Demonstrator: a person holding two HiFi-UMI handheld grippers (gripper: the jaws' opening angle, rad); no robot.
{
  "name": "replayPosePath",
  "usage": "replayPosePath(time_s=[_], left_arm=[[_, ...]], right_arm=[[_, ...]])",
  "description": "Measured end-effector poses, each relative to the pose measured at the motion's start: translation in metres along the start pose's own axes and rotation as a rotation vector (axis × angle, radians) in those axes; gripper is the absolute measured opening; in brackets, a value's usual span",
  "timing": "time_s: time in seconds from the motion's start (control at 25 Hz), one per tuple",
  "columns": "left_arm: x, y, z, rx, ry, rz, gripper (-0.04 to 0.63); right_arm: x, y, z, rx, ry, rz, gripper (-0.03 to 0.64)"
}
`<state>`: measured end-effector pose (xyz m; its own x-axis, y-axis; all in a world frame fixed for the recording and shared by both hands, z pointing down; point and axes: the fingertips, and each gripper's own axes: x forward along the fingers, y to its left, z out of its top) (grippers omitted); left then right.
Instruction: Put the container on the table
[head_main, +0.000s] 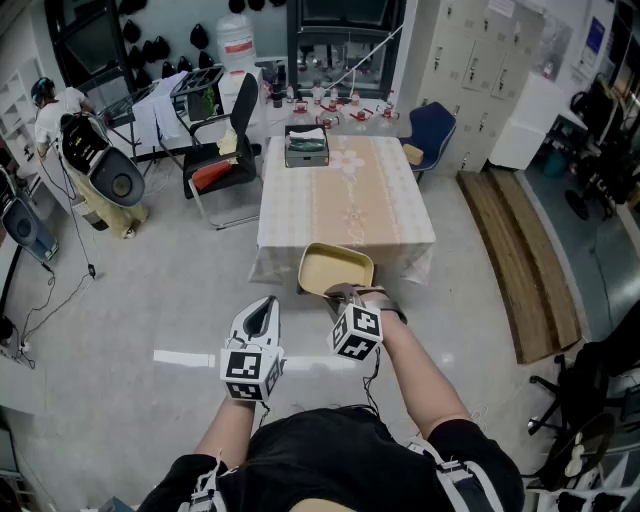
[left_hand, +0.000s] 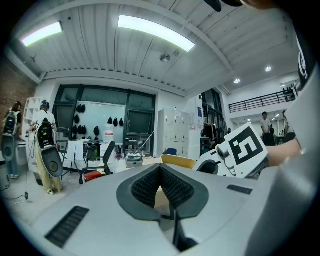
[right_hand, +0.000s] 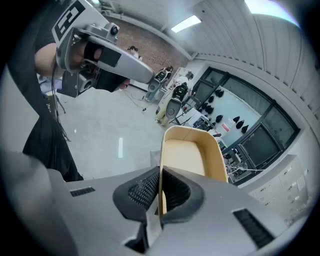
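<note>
A shallow tan container hangs in the air just before the near edge of the table, which wears a pale patterned cloth. My right gripper is shut on the container's near rim; in the right gripper view the container stretches away from the pinched jaws of that gripper. My left gripper floats to the left of it over the floor, shut and with nothing between its pads. From the left gripper view, the container's yellow rim peeks out beyond the jaws.
A grey box with white tissue sits at the table's far end. A black chair stands left of the table, a blue chair at its far right. Wooden boards lie on the floor to the right. A person stands far left.
</note>
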<state>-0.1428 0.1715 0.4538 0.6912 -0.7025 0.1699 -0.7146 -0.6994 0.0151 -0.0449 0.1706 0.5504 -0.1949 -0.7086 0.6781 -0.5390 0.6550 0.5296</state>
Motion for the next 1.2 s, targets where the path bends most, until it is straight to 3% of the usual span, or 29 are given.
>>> replayPosePath(time_s=[0.32,1.0,1.2], left_arm=[[0.002,-0.001,-0.003,-0.029,-0.010,-0.001,0.014],[0.010,-0.040,-0.018,-0.041,-0.002,0.048,0.014],[0.019,-0.032,-0.021,-0.042,-0.002,0.059,0.014]], right_arm=[[-0.003,-0.005,-0.003,0.010,-0.012,-0.033,0.023],[-0.013,-0.009,-0.035,0.012,-0.044,0.011,0.021],[0.000,-0.010,-0.036,0.002,-0.042,0.034,0.022]])
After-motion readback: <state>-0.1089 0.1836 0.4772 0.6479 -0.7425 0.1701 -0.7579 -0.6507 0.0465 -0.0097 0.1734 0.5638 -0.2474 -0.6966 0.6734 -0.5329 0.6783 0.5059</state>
